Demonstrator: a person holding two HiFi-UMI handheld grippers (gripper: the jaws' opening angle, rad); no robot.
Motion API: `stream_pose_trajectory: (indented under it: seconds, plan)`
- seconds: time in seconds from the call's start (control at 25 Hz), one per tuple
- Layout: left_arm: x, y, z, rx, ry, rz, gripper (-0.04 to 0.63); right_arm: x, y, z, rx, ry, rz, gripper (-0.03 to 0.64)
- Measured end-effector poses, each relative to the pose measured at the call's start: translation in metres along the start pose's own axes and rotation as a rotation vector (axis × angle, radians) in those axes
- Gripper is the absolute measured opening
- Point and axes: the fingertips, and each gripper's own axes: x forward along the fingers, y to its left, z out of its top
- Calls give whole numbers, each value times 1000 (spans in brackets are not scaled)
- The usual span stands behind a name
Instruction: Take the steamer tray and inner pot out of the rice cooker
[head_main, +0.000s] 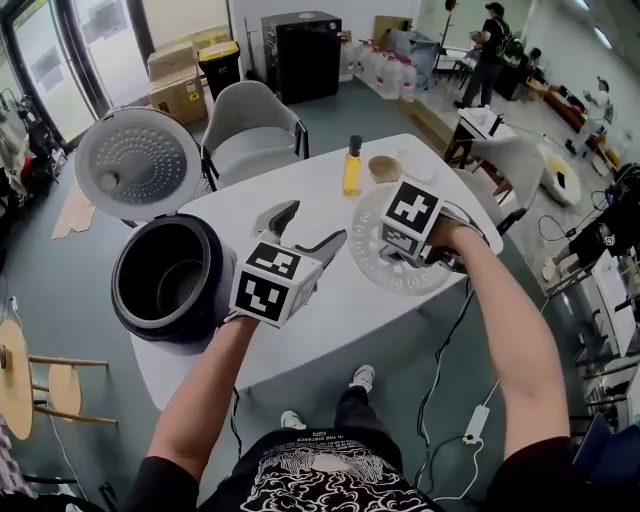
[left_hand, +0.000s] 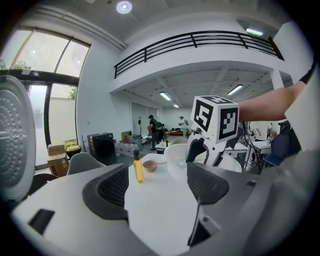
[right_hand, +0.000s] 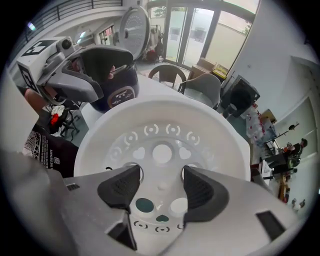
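The white steamer tray (head_main: 375, 255) (right_hand: 165, 135) with its pierced floor is at the table's right edge, under my right gripper (head_main: 405, 250) (right_hand: 162, 187). That gripper points steeply down. Its fingertips sit in two round holes of the tray and clamp the strip between them. Floor shows through some of the tray's holes. The rice cooker (head_main: 215, 262) (right_hand: 117, 90) stands at the table's left end with its lid (head_main: 138, 165) up and the dark inner pot (head_main: 165, 285) inside. My left gripper (head_main: 315, 222) (left_hand: 157, 187) hovers open and empty over the table between cooker and tray.
A yellow bottle (head_main: 353, 168) (left_hand: 138, 170) and a small brown bowl (head_main: 384, 167) (left_hand: 149, 166) stand at the far side of the white table (head_main: 330, 310). A grey chair (head_main: 250, 125) is behind it, a wooden stool (head_main: 40, 385) at the left.
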Motion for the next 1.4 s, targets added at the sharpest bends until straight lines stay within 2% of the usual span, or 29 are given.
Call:
stream_pose_trajectory:
  seconds: [0.36, 0.56, 0.76, 1.0, 1.24, 1.4]
  plan:
    - [146, -19, 19, -28, 68, -43, 357, 33, -128, -60, 72, 27, 19, 290]
    - [230, -41, -2, -52, 105, -46, 357, 84, -193, -119, 117, 31, 30, 290]
    - [296, -29, -21, -88, 132, -31, 357, 143, -247, -144, 100, 81, 20, 290]
    - [357, -22, -27, -125, 173, -17, 357, 182, -296, -161, 92, 112, 54, 291]
    - [397, -26, -39, -135, 222, -10, 357, 214, -326, -176, 86, 118, 76, 291]
    - [408, -18, -49, -133, 241, 11, 357, 233, -346, -176, 65, 129, 40, 291]
